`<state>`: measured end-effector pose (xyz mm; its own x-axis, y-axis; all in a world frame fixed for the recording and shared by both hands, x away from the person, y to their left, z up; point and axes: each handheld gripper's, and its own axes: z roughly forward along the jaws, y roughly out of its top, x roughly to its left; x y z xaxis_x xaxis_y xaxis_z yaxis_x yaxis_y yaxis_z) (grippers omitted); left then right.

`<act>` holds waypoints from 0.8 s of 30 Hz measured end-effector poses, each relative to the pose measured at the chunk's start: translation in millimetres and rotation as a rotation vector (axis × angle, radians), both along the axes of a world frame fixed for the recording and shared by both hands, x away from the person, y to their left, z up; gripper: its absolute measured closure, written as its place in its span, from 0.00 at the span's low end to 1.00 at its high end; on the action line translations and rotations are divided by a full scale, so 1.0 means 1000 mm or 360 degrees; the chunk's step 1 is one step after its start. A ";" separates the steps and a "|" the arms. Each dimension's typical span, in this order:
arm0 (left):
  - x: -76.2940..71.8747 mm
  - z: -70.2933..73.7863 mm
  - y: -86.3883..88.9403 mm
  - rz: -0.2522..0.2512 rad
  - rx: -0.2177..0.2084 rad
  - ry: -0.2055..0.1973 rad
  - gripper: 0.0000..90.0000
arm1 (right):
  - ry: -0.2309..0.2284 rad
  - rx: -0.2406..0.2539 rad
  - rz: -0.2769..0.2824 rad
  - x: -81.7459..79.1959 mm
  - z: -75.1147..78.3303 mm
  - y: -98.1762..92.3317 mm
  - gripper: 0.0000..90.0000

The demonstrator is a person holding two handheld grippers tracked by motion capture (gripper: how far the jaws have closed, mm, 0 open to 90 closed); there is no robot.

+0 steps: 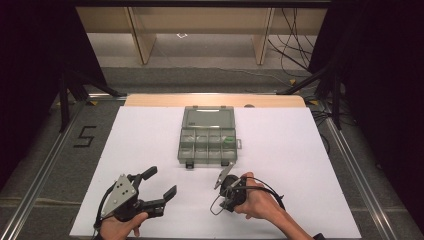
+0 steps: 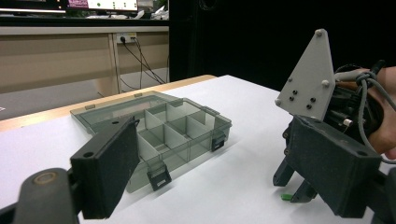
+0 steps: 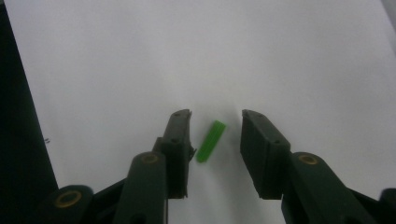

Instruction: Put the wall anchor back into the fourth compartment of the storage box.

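Note:
A small green plastic peg (image 3: pixel 210 141) lies flat on the white sheet between the jaws of my right gripper (image 3: pixel 217 116). The jaws stand a little apart from it on both sides and do not touch it. In the high view this right gripper (image 1: pixel 225 200) points down at the sheet, in front of an open grey compartment box (image 1: pixel 181 147). From the left gripper view I see the right gripper (image 2: pixel 293 189) with the peg (image 2: pixel 286 197) at its tips. My left gripper (image 1: pixel 161 182) rests at the front left, jaws wide apart and empty.
The compartment box (image 2: pixel 224 126) has its clear lid folded back and something green (image 1: pixel 228 140) in one right-hand cell. The white sheet (image 1: pixel 300 150) covers a wooden table whose far edge (image 1: pixel 215 100) shows behind the box. Dark stands and cables flank the table.

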<state>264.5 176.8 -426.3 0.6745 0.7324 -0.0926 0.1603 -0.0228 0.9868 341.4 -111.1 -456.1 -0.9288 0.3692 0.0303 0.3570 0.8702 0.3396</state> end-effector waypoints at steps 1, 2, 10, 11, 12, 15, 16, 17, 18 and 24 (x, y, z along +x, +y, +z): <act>0.000 0.000 0.000 0.0000 -0.0001 0.0001 0.18 | 0.0003 -0.0004 0.0004 0.000 0.000 -0.001 0.74; 0.000 0.000 0.000 0.0001 -0.0001 0.0002 0.18 | 0.0006 -0.0011 -0.0001 0.000 0.000 -0.001 0.75; 0.000 0.000 0.000 0.0002 -0.0003 0.0004 0.18 | 0.0002 -0.0041 0.0016 0.000 -0.004 -0.001 0.83; 0.000 0.000 0.000 0.0001 -0.0003 0.0003 0.18 | 0.0008 -0.0043 0.0022 0.001 -0.004 -0.001 0.84; 0.000 0.000 0.000 0.0001 -0.0004 0.0004 0.18 | 0.0005 -0.0051 0.0028 0.001 -0.004 -0.001 0.86; 0.000 0.000 0.000 0.0001 -0.0004 0.0005 0.18 | 0.0009 -0.0042 0.0028 0.001 -0.004 -0.001 0.90; 0.000 0.000 0.000 0.0001 -0.0004 0.0006 0.18 | 0.0012 -0.0038 0.0030 0.001 -0.004 -0.002 0.91; 0.000 0.000 0.000 0.0002 -0.0004 0.0006 0.18 | 0.0016 -0.0036 0.0031 0.002 -0.004 -0.002 0.92; 0.000 0.000 0.000 0.0001 -0.0002 0.0006 0.18 | 0.0016 -0.0037 0.0034 0.002 -0.004 -0.002 0.93; 0.000 0.000 0.000 0.0002 -0.0004 0.0007 0.18 | 0.0011 -0.0044 0.0044 0.002 -0.004 -0.002 0.94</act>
